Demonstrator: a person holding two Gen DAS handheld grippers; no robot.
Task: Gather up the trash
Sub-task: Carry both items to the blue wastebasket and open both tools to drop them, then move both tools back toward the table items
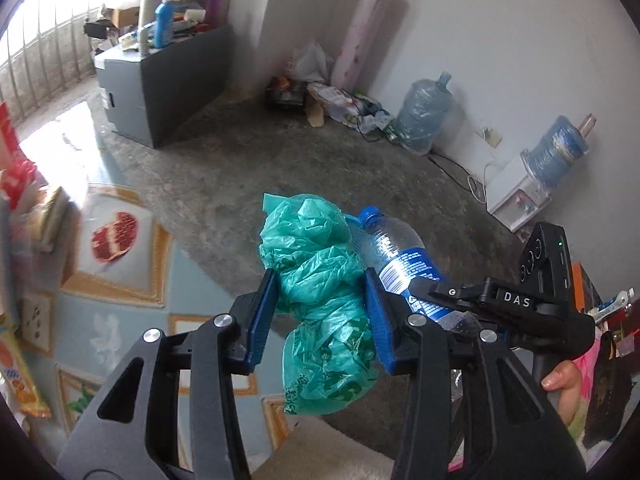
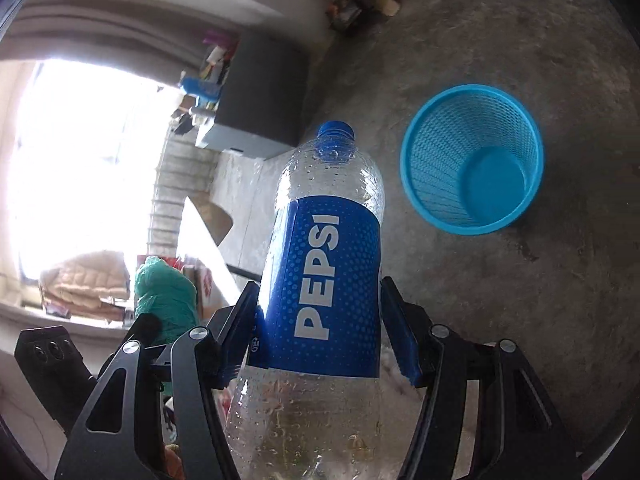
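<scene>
Trash is already in both grippers, and the step in hand looks like carrying it to the bin. Nearest in the right wrist view, the right gripper (image 2: 320, 336) has its blue pads clamped on the label of an empty Pepsi bottle (image 2: 324, 280), cap pointing away from the hand. The left gripper (image 1: 320, 320) has its fingers closed on a crumpled green plastic bag (image 1: 320, 292), which bulges above and hangs below the pads. The two loads ride just beside each other: the bottle shows right next to the bag in the left wrist view.

Beyond the bottle, the blue mesh wastebasket (image 2: 472, 160) stands upright on the bare concrete floor (image 2: 540, 320), empty as far as its bottom shows, mouth open toward the camera. It sits out in the open floor, apart from the dark cabinet (image 2: 264, 100) and from the litter piled along the far wall.

To do this well, I would bring one load at a time over the rim, bottle first, cap tipped down into the mouth, and open only when it is inside the rim. The bag is light and may cling to a pad, so release it low in the basket.
</scene>
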